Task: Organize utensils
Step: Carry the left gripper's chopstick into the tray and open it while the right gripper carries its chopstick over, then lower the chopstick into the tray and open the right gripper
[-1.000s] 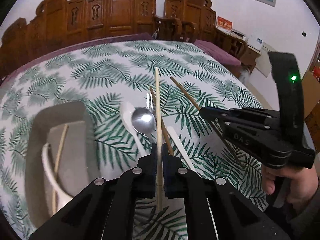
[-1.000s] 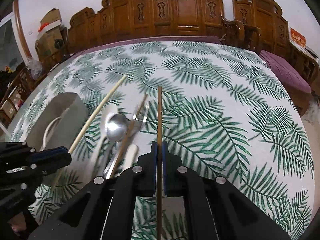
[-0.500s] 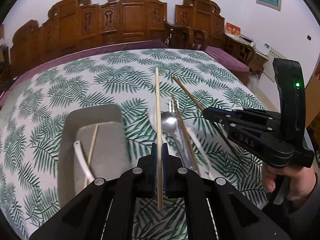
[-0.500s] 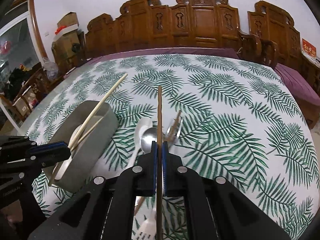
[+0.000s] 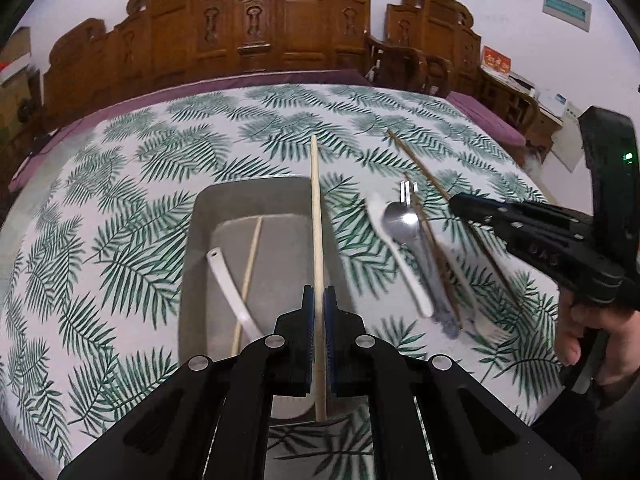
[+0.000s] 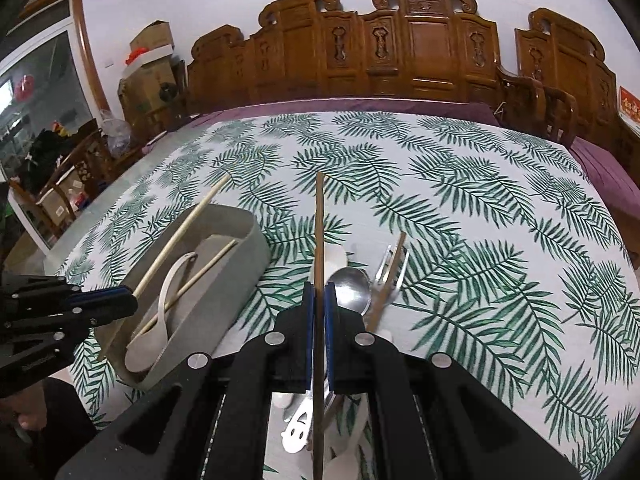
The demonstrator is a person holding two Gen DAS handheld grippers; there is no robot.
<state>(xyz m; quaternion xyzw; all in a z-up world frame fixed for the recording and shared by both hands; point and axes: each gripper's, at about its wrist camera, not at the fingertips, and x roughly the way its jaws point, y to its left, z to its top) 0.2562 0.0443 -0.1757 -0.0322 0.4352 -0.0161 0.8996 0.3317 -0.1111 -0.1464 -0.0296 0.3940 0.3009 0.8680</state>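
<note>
Left wrist view: left tongs (image 5: 319, 300) clamped tight on 1 pale chopstick (image 5: 316, 216), long axis running straight ahead out of the pads. Hovering right over the grey tray (image 5: 200, 216), stick lined up with the tray's long side, so probably just a lower-and-release from here. Already in the tray: 1 white ladle spoon (image 5: 228, 280) and 1 more pale chopstick (image 5: 250, 268). Off to the right on the leafy surface (image 5: 120, 184), the leftover pile: 1 white plastic spoon (image 5: 396, 252), 1 metal spoon (image 5: 402, 220), 1 fork (image 5: 408, 190), 1 dark chopstick lying loose (image 5: 424, 232). Pile a bit blurry, could be more hiding in it.

Right wrist view: right tongs (image 6: 319, 300) pinched shut on 1 dark brown chopstick (image 6: 319, 232), also pointing dead ahead, held above the pile. Tray sits left of these tongs and angled away, so a swing left plus a bit of twist likely needed before dropping. Left tongs clearly nearer the tray, so probably first to unload.
</note>
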